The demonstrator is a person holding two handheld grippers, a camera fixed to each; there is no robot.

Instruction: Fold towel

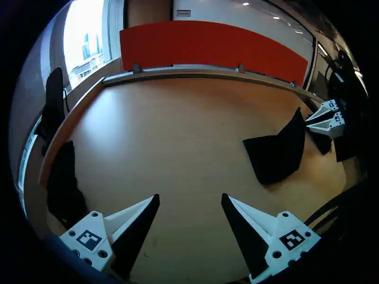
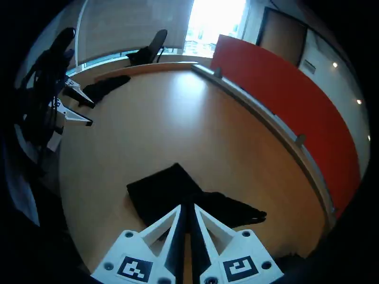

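Right gripper view, bottom centre: right gripper clenched, jaws drawn nearly together, a ridge of the black towel rising into the tips, so it reads as pinched between both fingers, though black cloth on black fingers makes the bite hard to judge. The rest of the towel lies rumpled on the wooden table just ahead of the fingers, one flap flat toward the left, a crumpled tail running right. Left gripper view, bottom: left gripper released, fingers spread wide over bare wood, grasping nothing, well apart from the towel, which sits at the right of that frame, peaked up where the other tool lifts it. Farther off, a second dark cloth lies at the table's left edge; beyond it a chair, a red partition along the back edge and a window at the upper left. Likely trouble: one pinch point only. If the lifted part is carried over alone, the free side may drag or twist and the fold land crooked. The smooth tabletop gives little hold, so the whole towel could slide instead of doubling over. A thin bite may slip out mid-carry, and nothing pins the opposite side.
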